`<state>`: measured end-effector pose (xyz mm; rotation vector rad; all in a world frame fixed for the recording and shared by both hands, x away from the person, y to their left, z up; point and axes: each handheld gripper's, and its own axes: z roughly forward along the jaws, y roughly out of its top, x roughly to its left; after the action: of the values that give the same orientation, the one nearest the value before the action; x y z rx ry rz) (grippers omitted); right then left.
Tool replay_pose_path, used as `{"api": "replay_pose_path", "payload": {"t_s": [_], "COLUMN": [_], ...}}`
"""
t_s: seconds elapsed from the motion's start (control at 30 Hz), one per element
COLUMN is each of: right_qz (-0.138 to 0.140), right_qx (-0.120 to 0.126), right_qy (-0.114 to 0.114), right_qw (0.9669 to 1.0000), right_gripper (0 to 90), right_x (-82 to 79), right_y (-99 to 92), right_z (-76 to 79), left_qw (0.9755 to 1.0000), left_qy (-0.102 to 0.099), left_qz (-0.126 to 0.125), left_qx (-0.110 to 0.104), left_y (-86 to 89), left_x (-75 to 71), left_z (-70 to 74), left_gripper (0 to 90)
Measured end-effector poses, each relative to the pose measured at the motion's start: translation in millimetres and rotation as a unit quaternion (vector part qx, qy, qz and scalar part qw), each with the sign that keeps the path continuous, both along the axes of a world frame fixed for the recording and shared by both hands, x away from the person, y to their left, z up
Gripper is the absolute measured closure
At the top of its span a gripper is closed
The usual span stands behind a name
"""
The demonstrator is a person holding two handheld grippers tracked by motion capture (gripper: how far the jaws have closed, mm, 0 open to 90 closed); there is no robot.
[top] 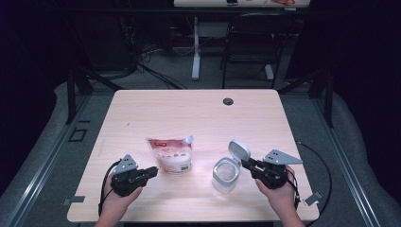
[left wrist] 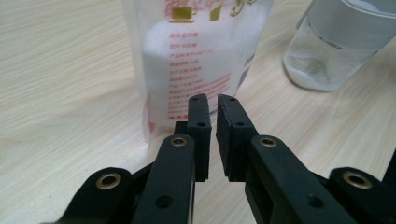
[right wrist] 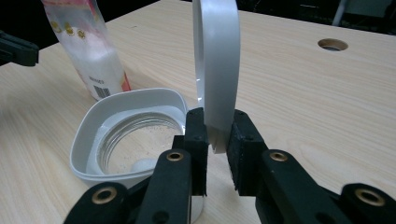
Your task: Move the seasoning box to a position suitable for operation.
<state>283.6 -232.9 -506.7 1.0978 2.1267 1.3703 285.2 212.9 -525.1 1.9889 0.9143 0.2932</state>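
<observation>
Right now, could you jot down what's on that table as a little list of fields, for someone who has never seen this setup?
Surface: pale wooden table with a round cable hole
Pouch: spouted bag of white powder, standing left of centre
Jar: clear jar with a white rim, open, a little white residue at the bottom
Lid: white hinged lid, flipped upright
Right gripper: jaws closed on the lid's edge
Left gripper: jaws nearly together, nothing between them, pointing at the pouch's lower part
</observation>
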Motion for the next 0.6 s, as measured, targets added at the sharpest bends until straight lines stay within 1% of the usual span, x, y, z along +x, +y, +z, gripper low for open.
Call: {"api": "replay_pose_path", "payload": {"t_s": [0.13, 0.17, 0.27, 0.37, 0.47, 0.5, 0.57, 0.6], "right_qz": [0.015, 0.018, 0.026, 0.026, 0.026, 0.026, 0.027, 0.028], "right_qx": [-0.002, -0.001, 0.001, 0.014, 0.020, 0.025, 0.023, 0.028], "right_qy": [-0.003, -0.005, -0.002, 0.001, 0.007, 0.008, 0.011, 0.011], "right_qw": [0.9999, 0.9998, 0.9997, 0.9996, 0.9994, 0.9993, 0.9993, 0.9992], "right_gripper": [79.0, 79.0, 78.9, 78.6, 78.3, 78.2, 78.0, 77.9], "right_x": [5.5, 6.7, 11.8, 16.8, 21.5, 22.8, 25.8, 27.9], "right_y": [9.3, 10.7, 13.7, 14.2, 13.4, 13.8, 14.1, 14.9], "right_z": [-0.1, -0.3, -0.6, -1.7, -1.9, -2.2, -1.8, -2.0], "left_qw": [1.0000, 1.0000, 1.0000, 1.0000, 0.9999, 1.0000, 0.9999, 0.9999], "left_qy": [0.003, 0.004, 0.003, 0.005, 0.004, 0.004, 0.005, 0.005], "left_qz": [0.003, 0.004, 0.006, 0.007, 0.009, 0.009, 0.010, 0.009], "left_qx": [0.002, -0.001, 0.000, 0.000, -0.001, -0.001, 0.000, 0.002], "left_y": [3.8, 4.3, 5.4, 6.0, 5.8, 5.8, 5.9, 6.2], "left_x": [1.4, 1.6, 2.0, 1.7, 1.0, 0.9, 0.8, 0.9], "left_z": [-0.8, -1.1, -1.9, -2.6, -3.2, -3.3, -3.8, -3.9], "left_gripper": [83.9, 83.9, 83.7, 82.8, 82.3, 82.2, 81.6, 81.5]}}
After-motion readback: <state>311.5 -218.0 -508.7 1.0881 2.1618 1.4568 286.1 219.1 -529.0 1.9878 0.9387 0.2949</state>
